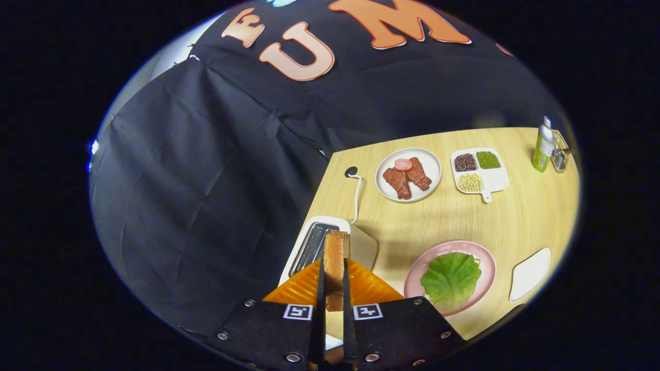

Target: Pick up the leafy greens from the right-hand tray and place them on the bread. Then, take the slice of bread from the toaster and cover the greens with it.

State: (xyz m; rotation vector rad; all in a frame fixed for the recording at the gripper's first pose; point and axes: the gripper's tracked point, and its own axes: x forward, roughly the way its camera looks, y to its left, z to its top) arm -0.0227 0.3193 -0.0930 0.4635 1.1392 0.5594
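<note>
**Tongs carry the toast, greens already down**

Tongs (334, 288) clamp the bread slice (336, 268) upright between both fingers, lifted above the toaster (314, 242). Beside it on the tabletop (515, 226), the lettuce leaf (450, 279) already lies on the pink plate (482, 257), seemingly covering bread there. Remaining, I'd judge: carry the slice across and cover the greens.

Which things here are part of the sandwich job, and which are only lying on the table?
Part of the job:
- gripper, shut on the bread slice
- toaster
- leafy greens on the pink plate
- empty white tray

Just lying about:
- plate of meat
- divided bean dish
- green bottle
</note>
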